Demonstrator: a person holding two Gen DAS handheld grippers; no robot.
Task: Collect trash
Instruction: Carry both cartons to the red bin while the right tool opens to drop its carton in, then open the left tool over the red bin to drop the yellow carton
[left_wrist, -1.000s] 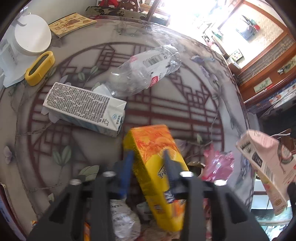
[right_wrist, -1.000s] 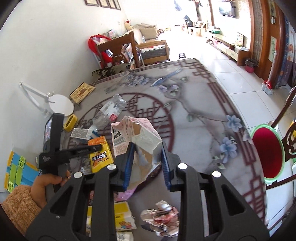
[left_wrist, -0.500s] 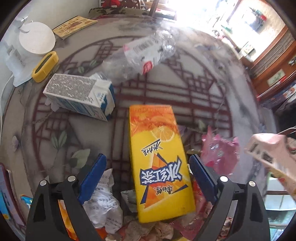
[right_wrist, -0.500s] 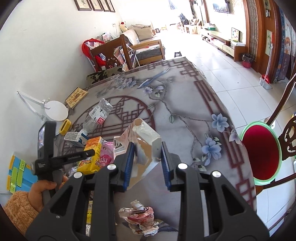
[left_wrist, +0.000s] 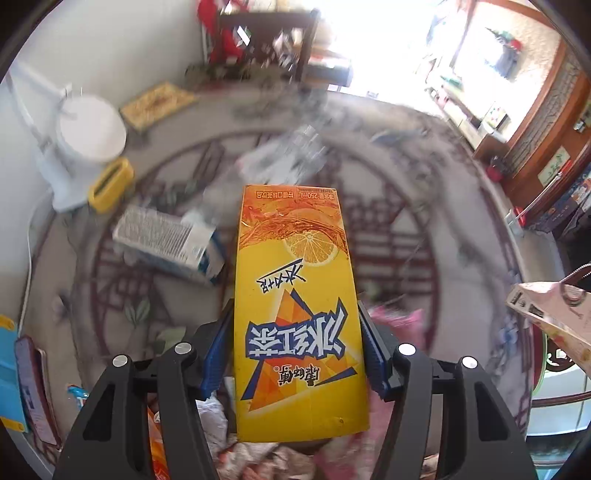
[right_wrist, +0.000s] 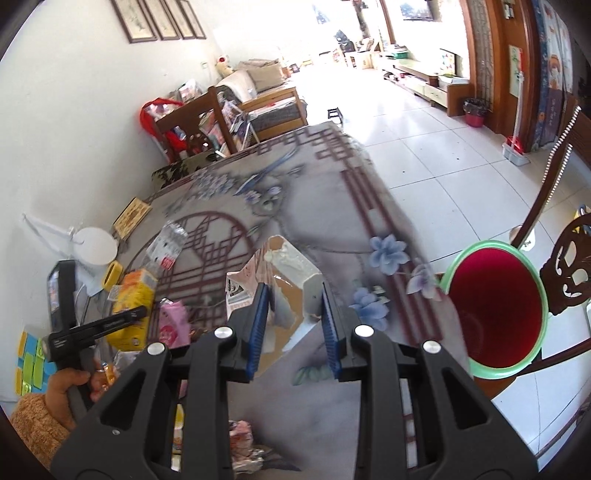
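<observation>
Left fingers (left_wrist: 298, 345), wide half a second ago, have just closed onto the yellow tea carton (left_wrist: 297, 314); right fingers (right_wrist: 291, 325) still clamp the torn carton (right_wrist: 286, 280).

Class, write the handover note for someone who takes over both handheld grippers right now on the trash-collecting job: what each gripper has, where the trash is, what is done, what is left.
Left gripper: jaws have just been closing, now clamped on the yellow tea carton, lifted off the table.
Right gripper: shut on the torn pink carton, held near the table edge beside the red bin.
Still on the table: white-and-blue carton, clear bottle, pink wrapper, crumpled paper.
Done: two cartons picked up.
Left: nothing shows inside the bin; drop both, then fetch the rest.
</observation>
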